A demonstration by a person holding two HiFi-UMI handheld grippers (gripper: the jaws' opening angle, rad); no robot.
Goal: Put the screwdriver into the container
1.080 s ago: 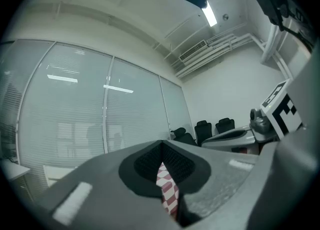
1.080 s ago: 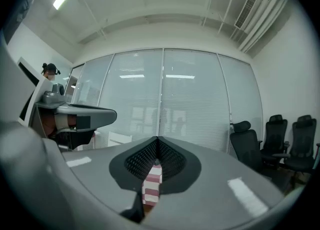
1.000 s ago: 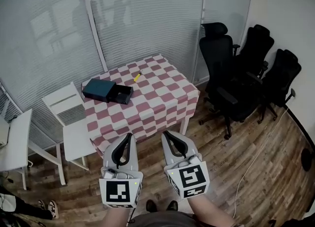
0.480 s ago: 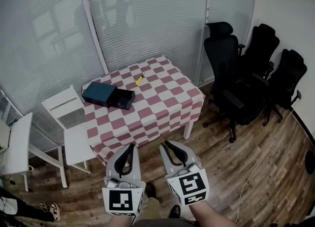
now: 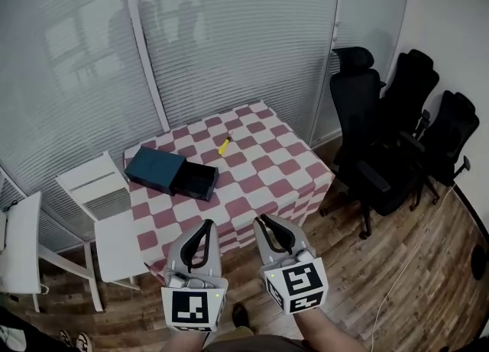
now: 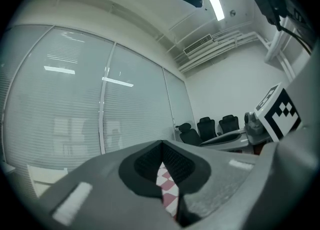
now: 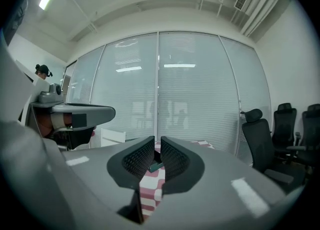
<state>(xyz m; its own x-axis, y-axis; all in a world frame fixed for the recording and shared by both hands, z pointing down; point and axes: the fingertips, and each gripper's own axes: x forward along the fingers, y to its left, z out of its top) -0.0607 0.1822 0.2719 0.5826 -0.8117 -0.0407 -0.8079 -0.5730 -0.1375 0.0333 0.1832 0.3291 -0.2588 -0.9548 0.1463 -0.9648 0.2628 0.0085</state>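
Observation:
A yellow screwdriver (image 5: 225, 145) lies on the far part of a table with a red-and-white checked cloth (image 5: 267, 171). To its left on the cloth rests the container (image 5: 157, 169), a dark teal box with its black drawer (image 5: 196, 182) pulled out toward the middle. My left gripper (image 5: 206, 225) and right gripper (image 5: 264, 221) hang side by side in front of the table's near edge, well short of both objects. Each is shut with nothing between its jaws; the right shows only a thin slit (image 7: 157, 142). Between the left gripper's jaws (image 6: 161, 145) only cloth shows.
A white chair (image 5: 99, 198) stands at the table's left, and a white side table (image 5: 19, 240) further left. Black office chairs (image 5: 386, 133) crowd the right side. Glass walls with blinds (image 5: 229, 30) run behind the table. The floor is wood planks (image 5: 412, 282).
The view has drawn nearer to the table, which now looks larger and sits a little right and lower. Both grippers keep their pose, shut and empty.

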